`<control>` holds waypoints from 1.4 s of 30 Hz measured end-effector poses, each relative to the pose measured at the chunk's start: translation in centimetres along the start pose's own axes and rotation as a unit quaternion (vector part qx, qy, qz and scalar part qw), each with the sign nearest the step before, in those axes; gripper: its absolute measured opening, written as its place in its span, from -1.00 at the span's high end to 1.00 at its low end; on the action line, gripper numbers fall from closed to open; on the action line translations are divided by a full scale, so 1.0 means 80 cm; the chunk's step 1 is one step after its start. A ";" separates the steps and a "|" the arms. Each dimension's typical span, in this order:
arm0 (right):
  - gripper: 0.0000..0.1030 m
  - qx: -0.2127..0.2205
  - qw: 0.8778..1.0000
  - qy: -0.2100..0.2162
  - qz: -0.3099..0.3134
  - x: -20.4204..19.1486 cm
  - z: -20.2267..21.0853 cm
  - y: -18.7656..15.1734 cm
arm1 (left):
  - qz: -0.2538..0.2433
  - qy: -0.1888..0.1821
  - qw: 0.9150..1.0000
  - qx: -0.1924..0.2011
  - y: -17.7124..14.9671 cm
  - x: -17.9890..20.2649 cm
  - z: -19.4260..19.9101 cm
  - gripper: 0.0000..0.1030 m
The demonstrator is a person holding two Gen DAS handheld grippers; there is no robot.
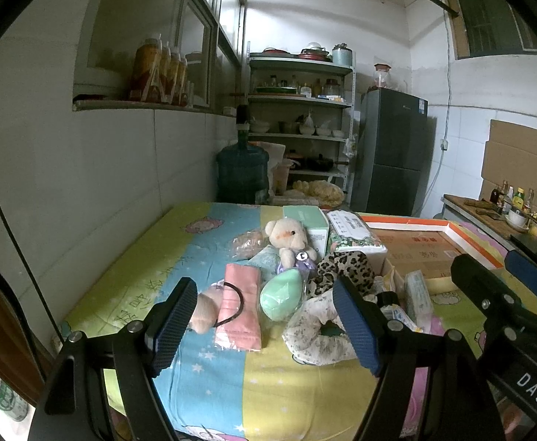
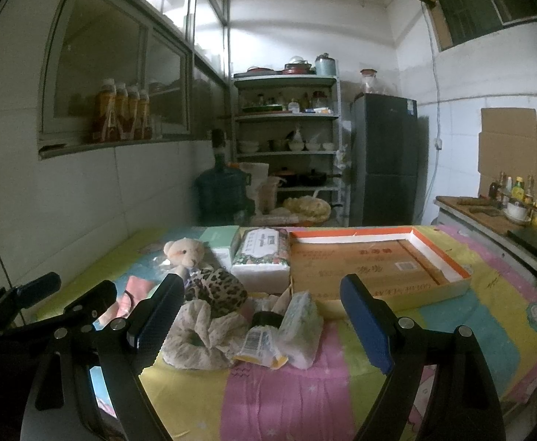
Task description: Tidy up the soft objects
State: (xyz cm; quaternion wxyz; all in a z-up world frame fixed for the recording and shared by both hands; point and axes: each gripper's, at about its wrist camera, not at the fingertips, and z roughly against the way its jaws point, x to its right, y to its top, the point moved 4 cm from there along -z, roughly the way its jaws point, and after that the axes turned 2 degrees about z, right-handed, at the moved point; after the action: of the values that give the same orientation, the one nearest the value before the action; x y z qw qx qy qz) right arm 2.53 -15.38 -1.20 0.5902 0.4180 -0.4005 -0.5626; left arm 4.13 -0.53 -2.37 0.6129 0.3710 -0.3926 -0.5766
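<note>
both grippers sit nearest the lens, low over a striped cloth (image 1: pixel 213 378) that covers the table.

left gripper (image 1: pixel 264 325): jaws spread wide, nothing between the pads. just past its tips, at 12 o'clock, lies a pink pouch (image 1: pixel 239 307) with a black hair tie (image 1: pixel 237 303) across it. a green egg-shaped toy (image 1: pixel 280 296) lies just beside the pouch at 1 o'clock. a small beige plush (image 1: pixel 206 310) peeks out beside the 9 o'clock finger, close to its pad; i cannot tell whether they touch. a pale floral scrunchie (image 1: pixel 314 330) lies against the 3 o'clock finger, partly hidden behind it, with a leopard scrunchie (image 1: pixel 345 270) above it at 1 o'clock. farther off, at 12 o'clock, a teddy bear (image 1: pixel 290 237) leans before a green box (image 1: pixel 305 220).

right gripper (image 2: pixel 264 318): jaws also spread, holding nothing. the floral scrunchie (image 2: pixel 198 341) lies just inside its 9 o'clock finger. a tissue pack (image 2: pixel 301 325) and a yellow sachet (image 2: pixel 259 345) lie between the fingers. beyond, a large tissue pack (image 2: pixel 262 257) stands at 12 o'clock and a shallow cardboard tray (image 2: pixel 452 275) rests at 1 o'clock, holding none of the soft things.
</note>
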 end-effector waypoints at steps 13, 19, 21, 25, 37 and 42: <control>-0.71 -0.009 1.000 0.008 0.001 -0.006 -0.005 -0.008 | 0.008 0.003 1.000 -0.007 -0.008 0.001 0.000 -0.48; -0.71 -0.022 1.000 0.015 0.000 -0.005 -0.018 -0.013 | 0.015 0.006 1.000 -0.019 -0.010 -0.011 -0.015 -0.48; -0.71 -0.027 1.000 0.015 0.000 -0.005 -0.023 -0.016 | 0.018 0.009 1.000 -0.021 -0.013 -0.015 -0.017 -0.48; -0.71 -0.041 0.999 0.008 -0.003 0.003 -0.033 -0.029 | 0.034 0.013 0.999 -0.024 -0.018 -0.031 -0.023 -0.48; -0.71 -0.110 0.992 -0.010 -0.057 0.060 -0.101 -0.069 | 0.088 0.039 0.995 -0.026 -0.037 -0.097 -0.043 -0.48; -0.28 -0.131 0.989 0.001 -0.067 0.064 -0.128 -0.075 | 0.096 0.031 0.994 -0.034 -0.045 -0.110 -0.046 -0.48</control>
State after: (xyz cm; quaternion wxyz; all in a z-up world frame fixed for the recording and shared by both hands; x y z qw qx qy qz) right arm 10.43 -20.17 -10.19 0.6009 0.3639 -0.2938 -0.6482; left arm 5.77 8.02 -7.61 0.6898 0.3286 -0.3874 -0.5160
